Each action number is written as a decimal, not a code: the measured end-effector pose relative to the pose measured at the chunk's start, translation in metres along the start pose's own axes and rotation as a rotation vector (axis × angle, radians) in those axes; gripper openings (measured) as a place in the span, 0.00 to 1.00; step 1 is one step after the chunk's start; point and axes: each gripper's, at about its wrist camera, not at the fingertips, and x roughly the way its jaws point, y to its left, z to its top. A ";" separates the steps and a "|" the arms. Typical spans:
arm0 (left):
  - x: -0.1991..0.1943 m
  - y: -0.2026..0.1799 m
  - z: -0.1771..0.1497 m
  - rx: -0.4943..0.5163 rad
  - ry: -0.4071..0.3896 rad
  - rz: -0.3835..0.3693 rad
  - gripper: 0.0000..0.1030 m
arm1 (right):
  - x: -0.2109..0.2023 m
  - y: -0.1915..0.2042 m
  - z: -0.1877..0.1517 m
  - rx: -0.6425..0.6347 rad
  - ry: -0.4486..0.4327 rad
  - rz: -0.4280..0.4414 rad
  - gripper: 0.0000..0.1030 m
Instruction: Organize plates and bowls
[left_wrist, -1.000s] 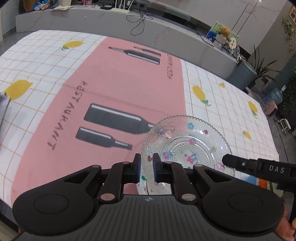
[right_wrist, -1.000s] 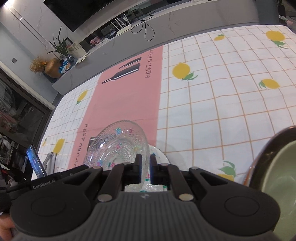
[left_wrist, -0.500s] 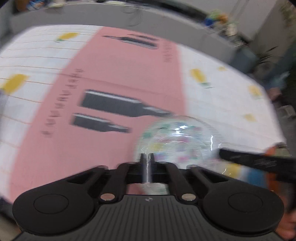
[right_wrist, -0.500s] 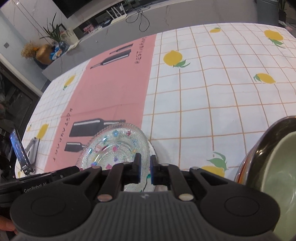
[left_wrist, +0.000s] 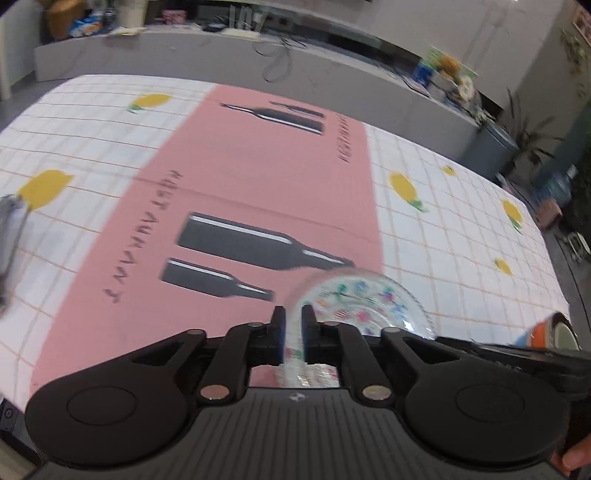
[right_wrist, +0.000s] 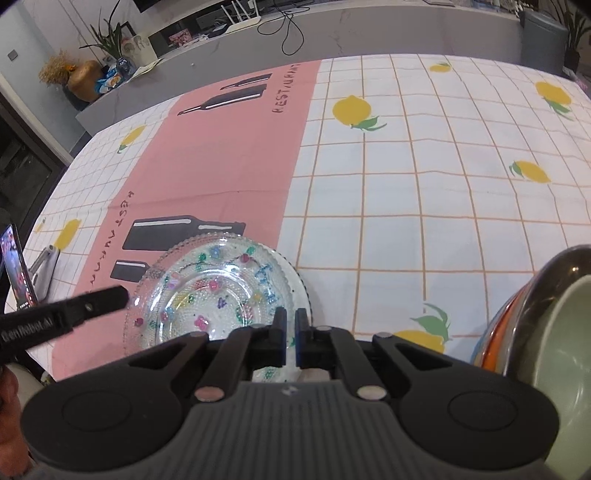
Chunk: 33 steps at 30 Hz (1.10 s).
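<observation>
A clear glass plate (right_wrist: 218, 295) with coloured flower dots lies on the pink strip of the tablecloth, on top of a white plate whose dark edge (right_wrist: 304, 291) shows at its right. My right gripper (right_wrist: 290, 321) is shut on the glass plate's near rim. My left gripper (left_wrist: 293, 321) is at the plate's left rim; its jaws are opening, with the rim (left_wrist: 293, 343) in the gap between them. The right wrist view shows one left finger (right_wrist: 110, 299) beside that rim. The glass plate (left_wrist: 365, 302) is blurred in the left wrist view.
A stack of bowls (right_wrist: 554, 332), green inside with orange and dark rims, stands close on the right; its rim (left_wrist: 550, 328) also shows in the left wrist view. A phone (right_wrist: 14, 269) on a grey stand (right_wrist: 44, 269) is at the table's left edge. A grey counter runs behind the table.
The glass plate was tilted up above the lower plate and now lies flat on it. The left jaws closed tight on the rim half a second ago and have parted again.
</observation>
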 end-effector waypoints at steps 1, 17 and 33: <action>-0.001 0.003 0.000 -0.005 -0.004 0.016 0.12 | 0.000 0.000 0.000 -0.003 -0.001 0.003 0.06; 0.016 0.010 -0.015 -0.032 0.070 -0.036 0.04 | 0.000 -0.005 -0.004 0.021 -0.001 0.003 0.18; 0.014 0.002 -0.017 0.002 0.082 -0.004 0.10 | -0.001 -0.003 -0.006 -0.001 0.005 -0.017 0.06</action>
